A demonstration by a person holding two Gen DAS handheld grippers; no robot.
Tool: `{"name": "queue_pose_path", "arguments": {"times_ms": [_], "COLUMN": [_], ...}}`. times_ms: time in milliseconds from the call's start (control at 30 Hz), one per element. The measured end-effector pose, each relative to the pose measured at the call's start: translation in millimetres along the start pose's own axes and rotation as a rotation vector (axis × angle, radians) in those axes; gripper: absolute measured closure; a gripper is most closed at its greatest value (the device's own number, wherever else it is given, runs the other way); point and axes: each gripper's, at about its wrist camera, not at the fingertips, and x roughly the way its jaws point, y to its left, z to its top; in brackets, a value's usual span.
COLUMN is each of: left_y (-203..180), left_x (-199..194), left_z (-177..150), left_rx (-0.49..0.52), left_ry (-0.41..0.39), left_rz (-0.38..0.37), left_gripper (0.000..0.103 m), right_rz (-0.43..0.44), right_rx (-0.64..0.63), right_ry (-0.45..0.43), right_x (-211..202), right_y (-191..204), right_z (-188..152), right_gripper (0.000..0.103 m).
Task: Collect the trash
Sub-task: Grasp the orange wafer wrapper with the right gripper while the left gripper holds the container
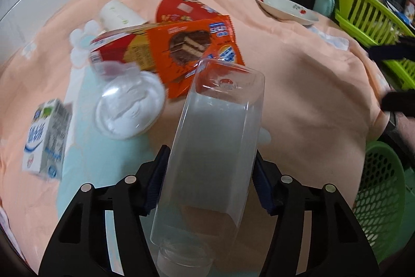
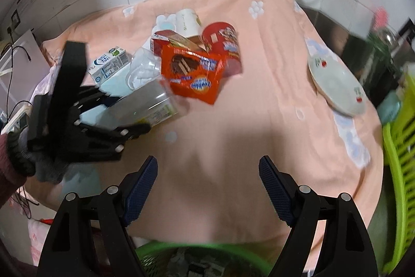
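The left gripper (image 1: pixel 207 181) grips an empty clear bottle (image 1: pixel 212 142). The right gripper (image 2: pixel 207 188) is wide open, holding nothing. Next, I think, the bottle goes into the green basket (image 2: pixel 197 251).

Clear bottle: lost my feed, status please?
Left gripper shut on clear bottle. Right gripper open, empty. Green basket below right gripper; path looks unobstructed.

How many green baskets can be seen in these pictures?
2: a round dark-green basket below the table's near edge, and a lime-green rack basket at the right, beside the plate. Others may be hidden.
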Motion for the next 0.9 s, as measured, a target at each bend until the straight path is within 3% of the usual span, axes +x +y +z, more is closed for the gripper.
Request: {"name": "queue_pose_path", "arguments": {"times_ms": [200,533,900], "left_y": [12,35,49], "left_x": [-28,-73,-111], "left_z": [-22,-54,-84], "left_rx": [-0.082,-0.207,-0.289], "left_ry": [-0.024,-0.063,-0.091], "left_rz": [0.031,0.079,0.152], "left_gripper": [0.045,0.045,0.045], "right_rz": [0.009,0.035,0.032], "right_rx": [-0.127,-0.238,-0.375], "right_ry": [-0.014,0.042,0.162], "right_x": [21,92,163], "right_y": [7,23,31], "right_z": [43,119,134], "right_gripper": [0.026,0.033,0.034]}}
